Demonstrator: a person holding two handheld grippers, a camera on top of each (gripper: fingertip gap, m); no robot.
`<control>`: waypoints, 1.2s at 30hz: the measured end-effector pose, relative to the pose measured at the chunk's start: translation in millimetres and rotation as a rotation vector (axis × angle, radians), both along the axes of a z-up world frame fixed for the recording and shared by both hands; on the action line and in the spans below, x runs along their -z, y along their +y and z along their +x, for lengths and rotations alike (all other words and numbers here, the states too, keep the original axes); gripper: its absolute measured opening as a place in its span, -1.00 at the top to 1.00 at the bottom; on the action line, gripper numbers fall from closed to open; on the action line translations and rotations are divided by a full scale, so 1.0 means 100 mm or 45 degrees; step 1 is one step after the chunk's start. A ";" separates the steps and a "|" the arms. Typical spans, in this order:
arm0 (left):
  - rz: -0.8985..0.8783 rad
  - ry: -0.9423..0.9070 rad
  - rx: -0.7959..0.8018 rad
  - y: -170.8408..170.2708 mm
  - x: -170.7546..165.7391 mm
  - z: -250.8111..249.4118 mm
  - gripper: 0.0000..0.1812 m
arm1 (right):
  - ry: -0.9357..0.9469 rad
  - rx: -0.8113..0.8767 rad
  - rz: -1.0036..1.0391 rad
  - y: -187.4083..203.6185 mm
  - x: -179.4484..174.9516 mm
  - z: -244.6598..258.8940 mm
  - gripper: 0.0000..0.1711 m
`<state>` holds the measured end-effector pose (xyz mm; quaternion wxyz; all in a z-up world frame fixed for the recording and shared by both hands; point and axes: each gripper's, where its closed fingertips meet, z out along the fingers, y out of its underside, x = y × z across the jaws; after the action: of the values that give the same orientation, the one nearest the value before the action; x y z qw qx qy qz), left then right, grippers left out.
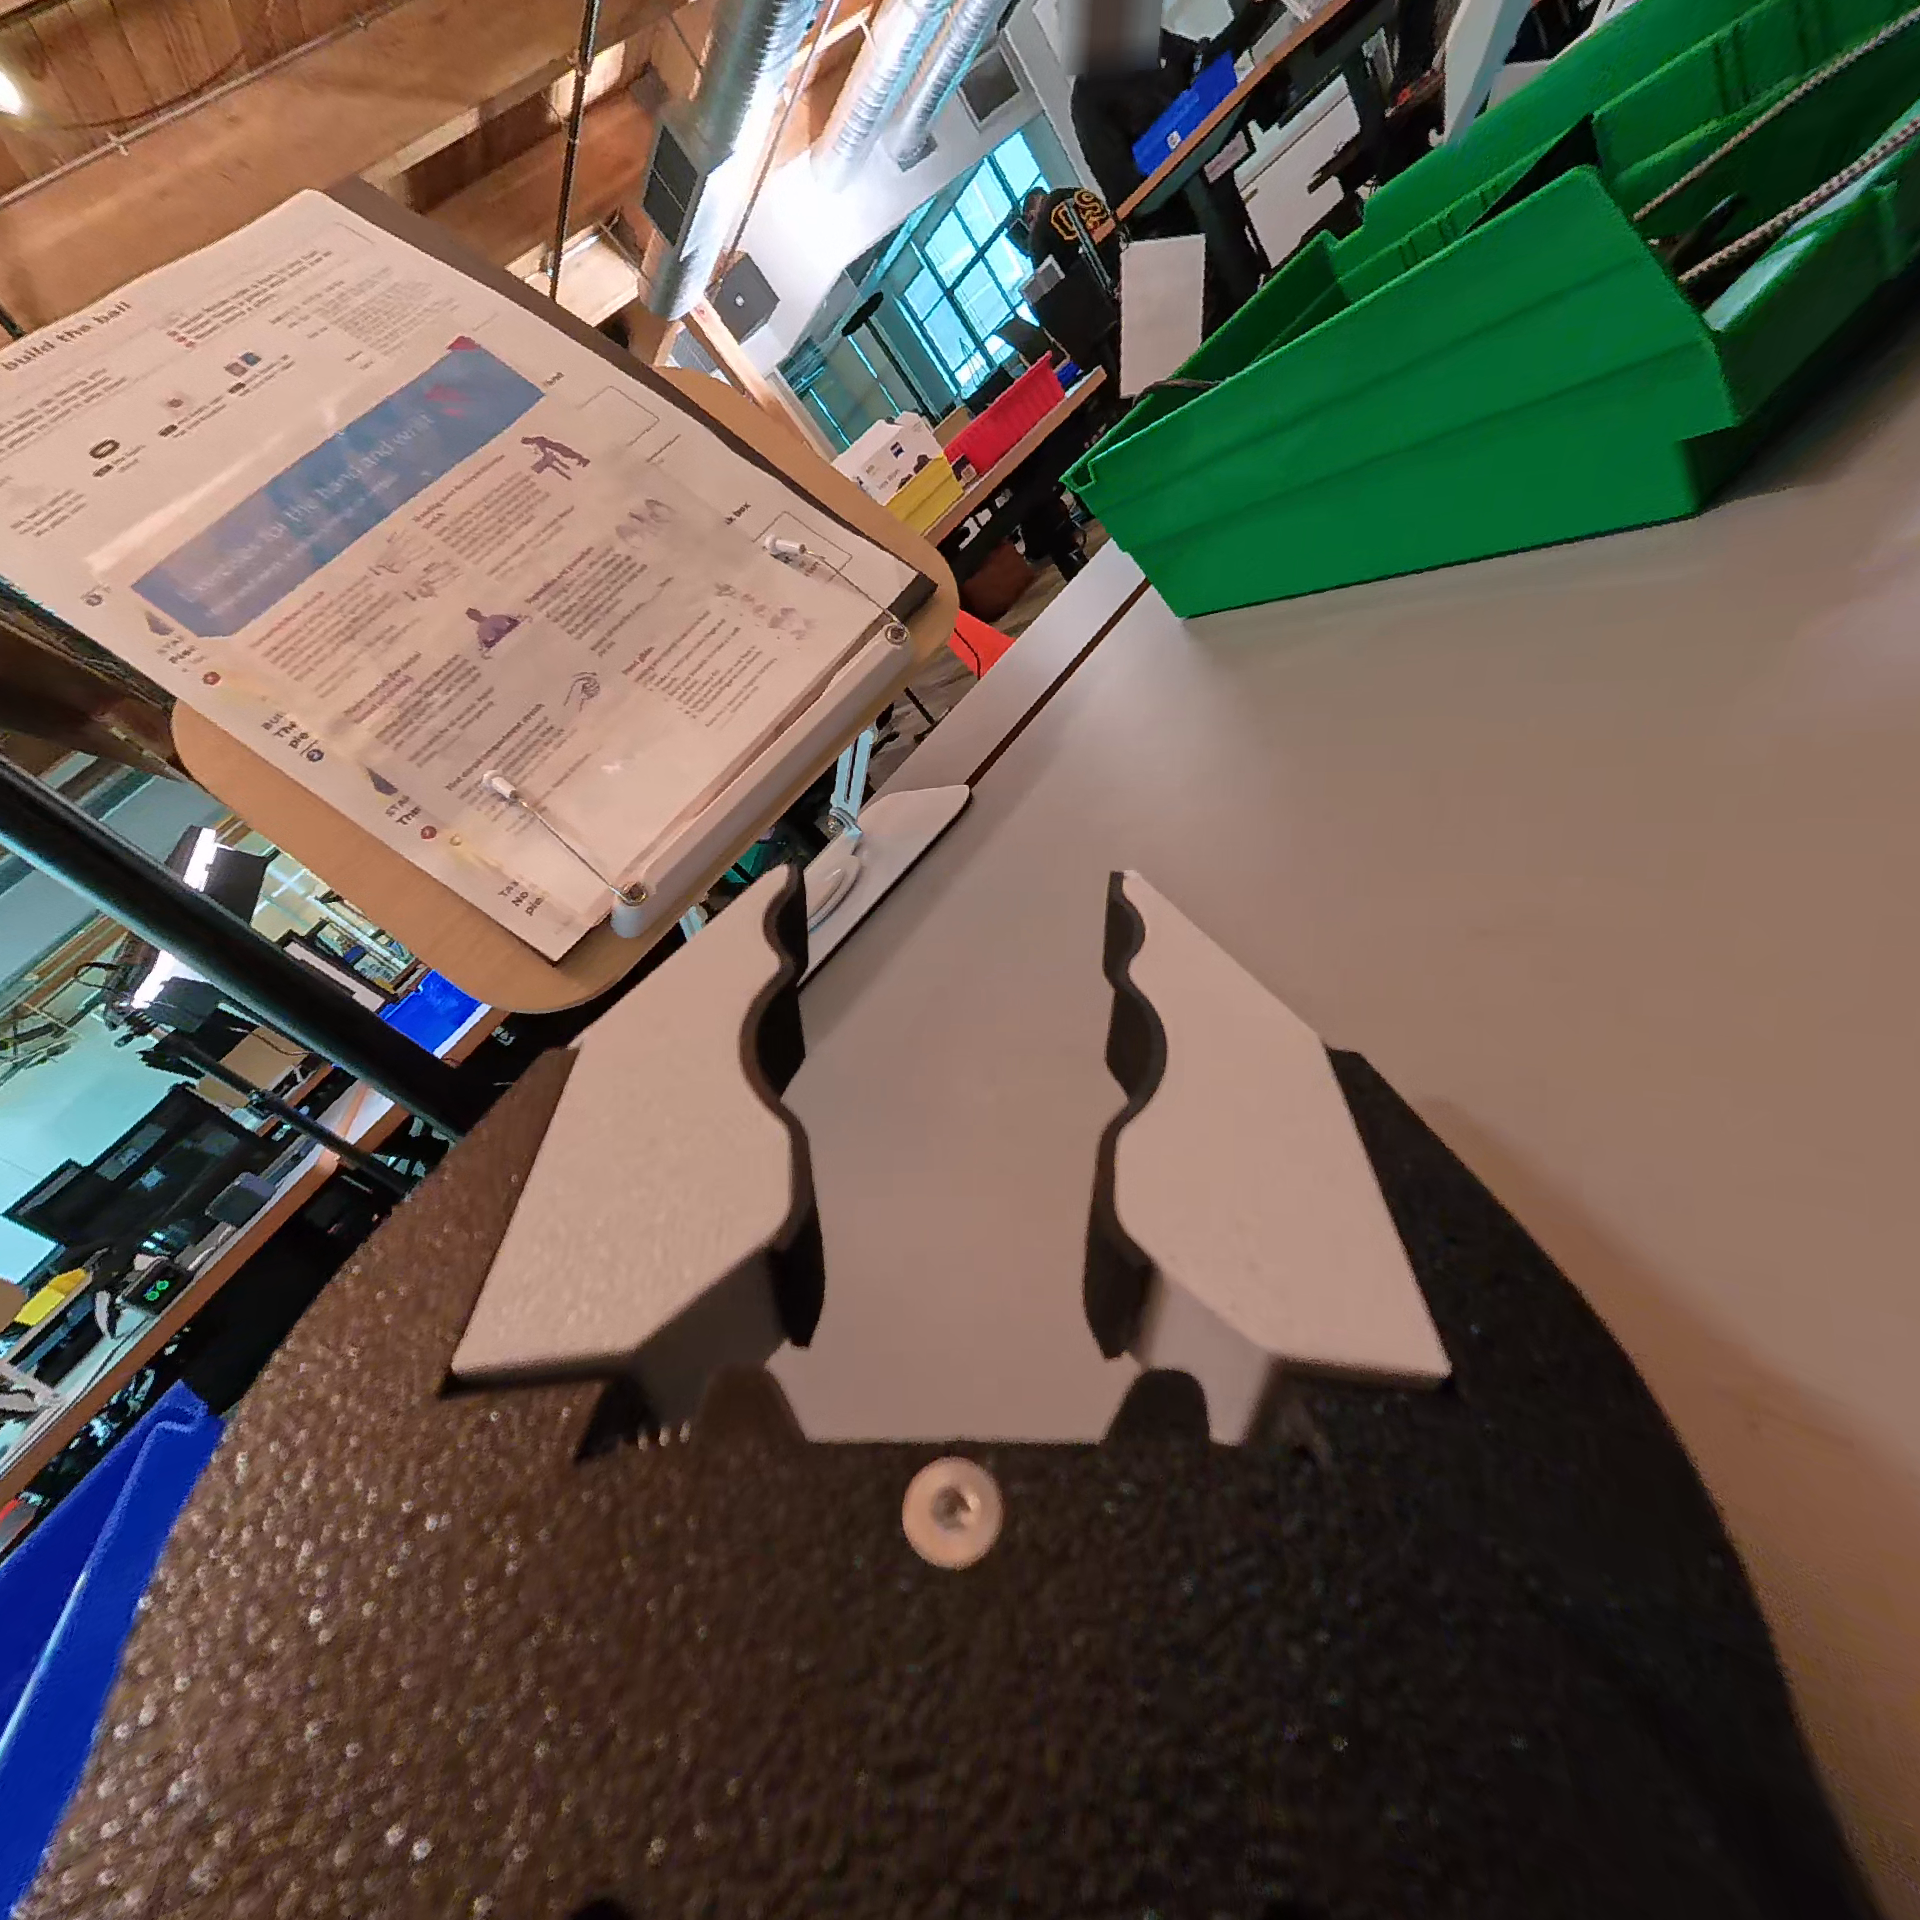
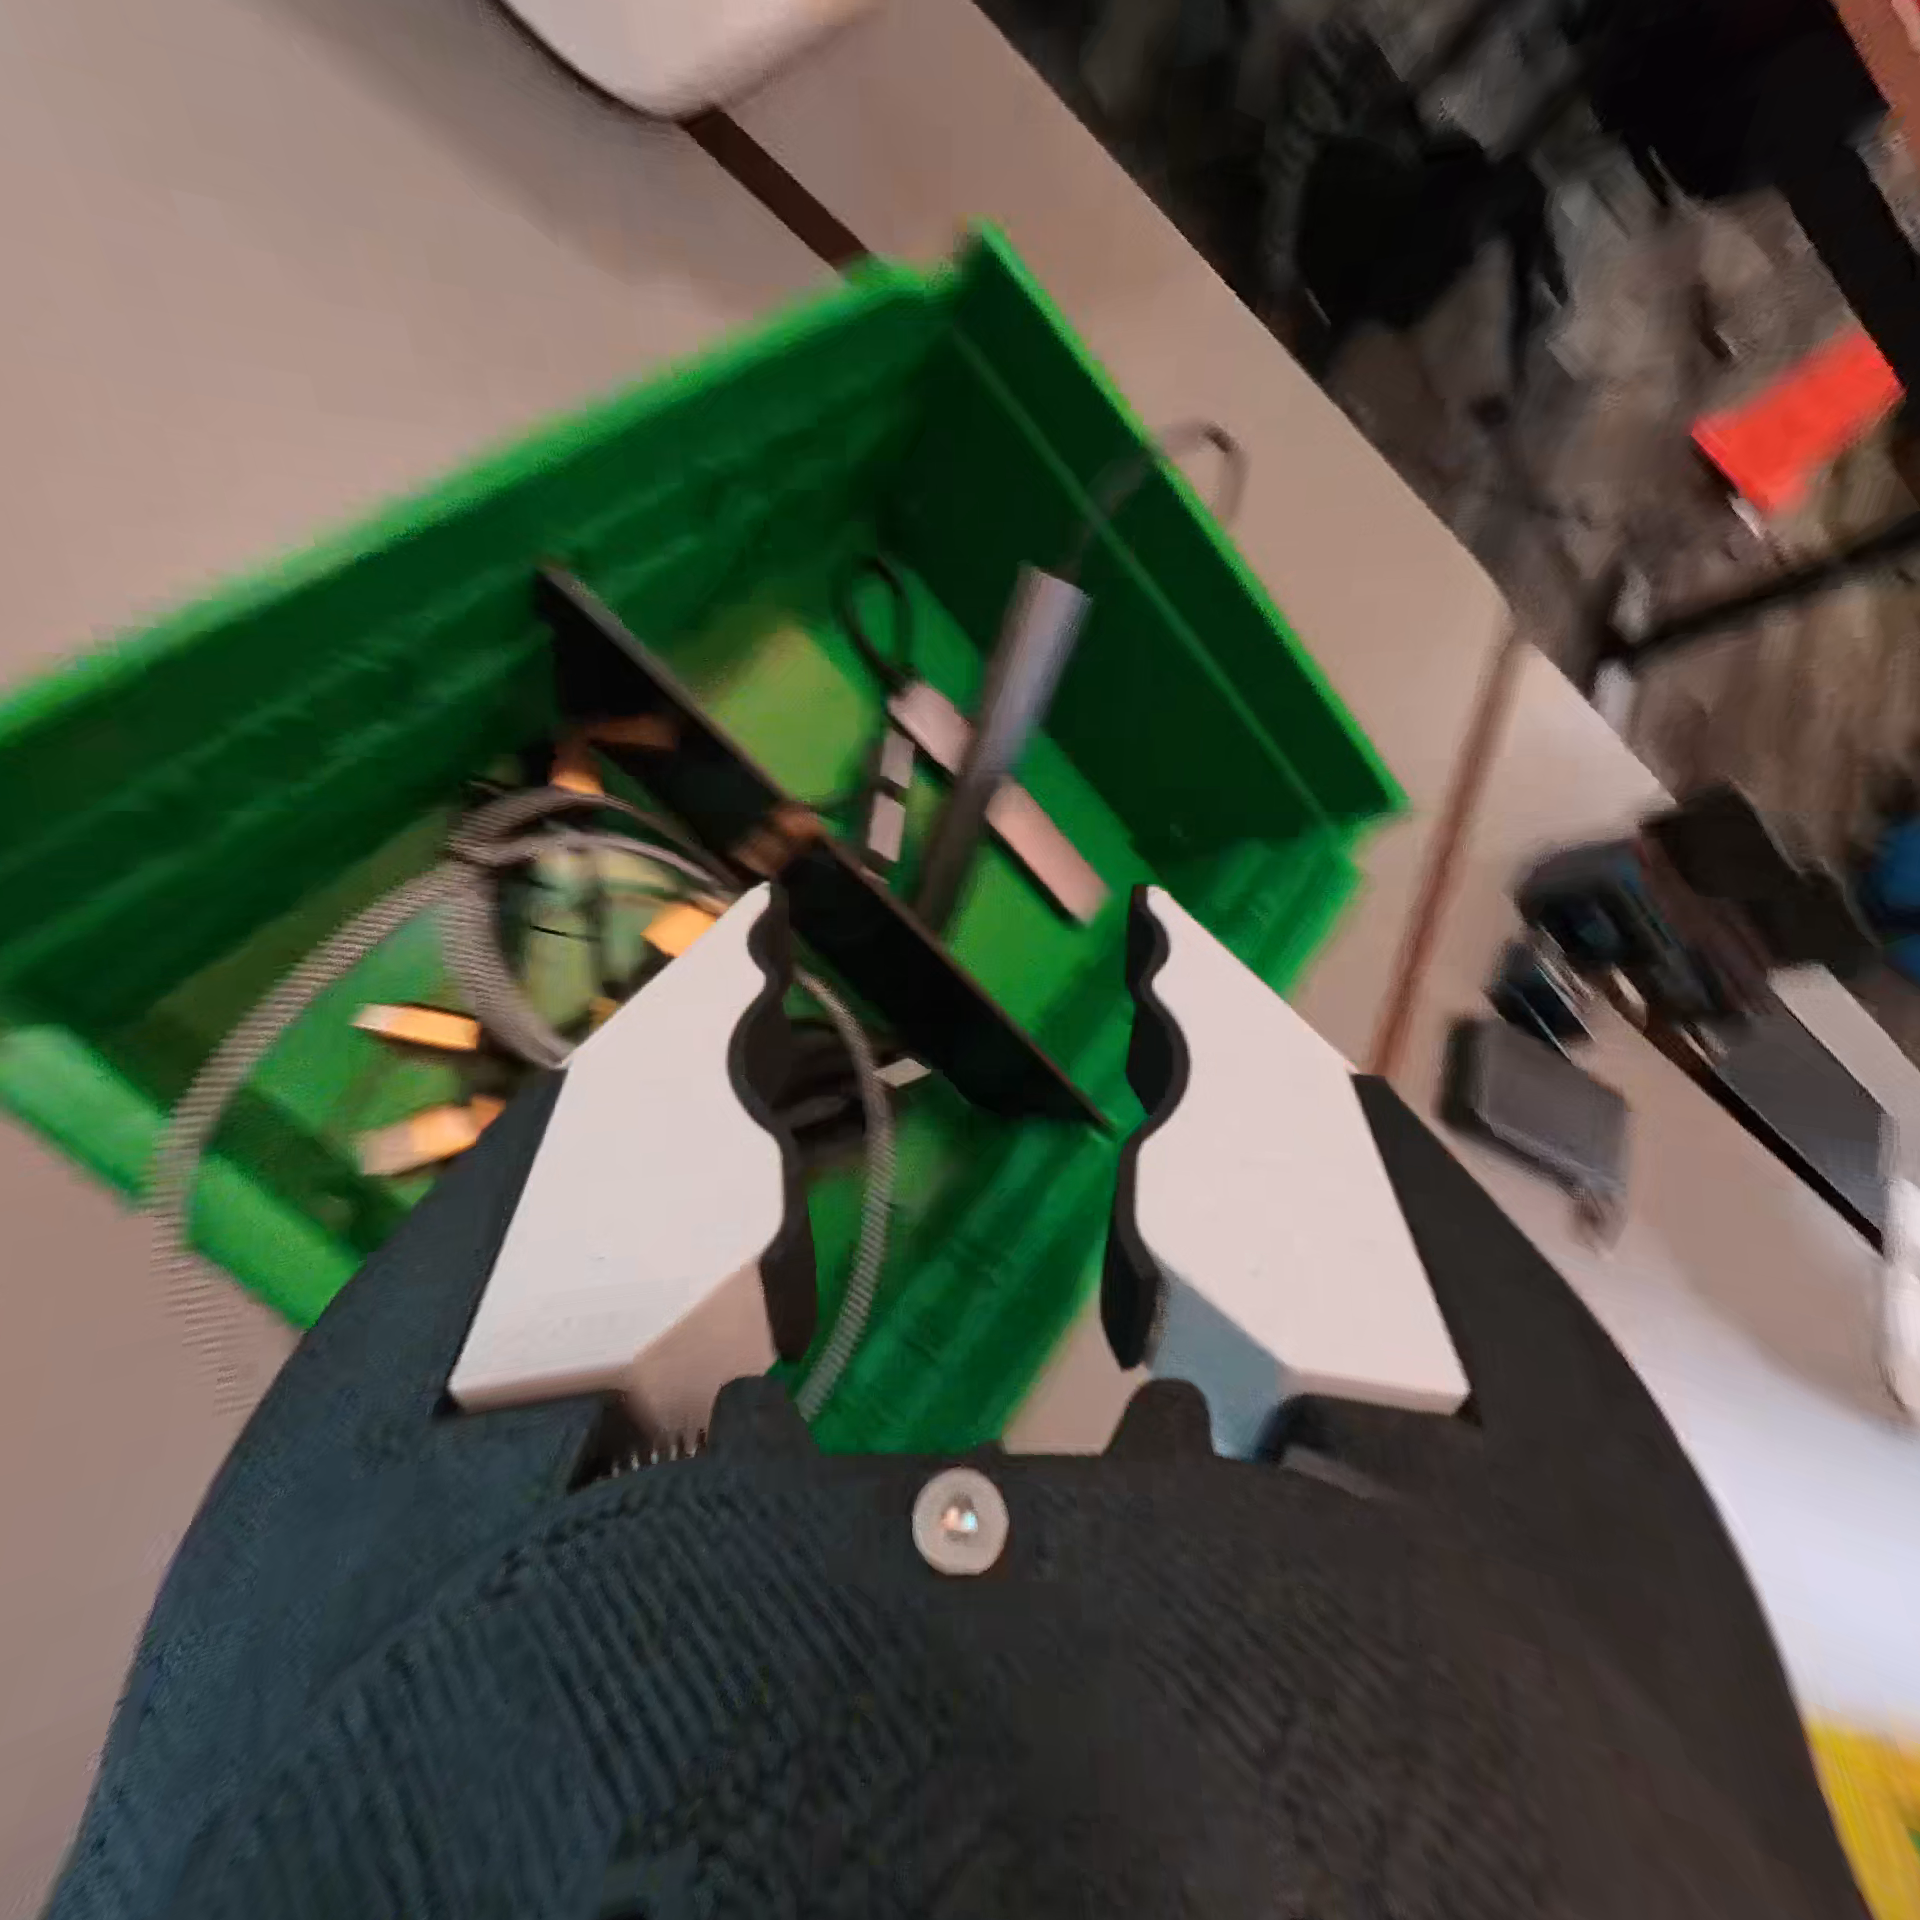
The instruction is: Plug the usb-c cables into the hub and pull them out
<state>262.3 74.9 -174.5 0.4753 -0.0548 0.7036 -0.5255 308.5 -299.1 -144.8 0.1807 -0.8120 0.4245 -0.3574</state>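
In the blurred right wrist view my right gripper [image 2: 961, 904] is open and empty, hovering above a green bin [image 2: 727, 499]. A black divider [image 2: 831, 894] splits the bin. The far compartment holds grey hubs [image 2: 987, 790] with thin cables; one grey hub [image 2: 1039, 644] sticks up. The near compartment holds coiled braided cables [image 2: 488, 914] with copper-coloured tags. A braided cable [image 2: 862, 1268] runs between my fingers without touching them. In the left wrist view my left gripper [image 1: 956, 904] is open and empty, low over the grey table [image 1: 1455, 935], away from the bins.
Green bins [image 1: 1455, 416] stand on the table at the back right in the left wrist view. A tilted wooden board with printed sheets [image 1: 468, 582] on a white clamped stand [image 1: 904, 831] rises at the table's left edge. A blue bin [image 1: 73, 1558] lies lower left. People stand far behind. Some 40 centimeters of space lies between my two pairs of fingers.
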 end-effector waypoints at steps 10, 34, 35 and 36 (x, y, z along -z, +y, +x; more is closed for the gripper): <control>-0.028 0.091 -0.075 0.15 -0.01 0.11 0.40 | 0.349 0.444 0.293 -0.70 0.71 -0.34 0.49; -0.298 0.574 -0.452 0.79 0.16 -0.44 0.94 | -0.214 -0.560 0.840 3.67 -0.93 -0.62 0.32; -0.283 0.520 -0.507 0.83 0.16 -0.40 0.96 | -0.178 -0.673 0.804 4.06 -0.95 -0.63 0.22; -0.284 0.501 -0.530 0.85 0.15 -0.38 0.96 | -0.123 -0.741 0.781 4.43 -0.91 -0.59 0.09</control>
<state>224.4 159.6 -189.9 0.4184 -0.3503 0.6938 -0.4700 249.9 143.5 -53.3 0.5269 -0.7890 0.2553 -0.1863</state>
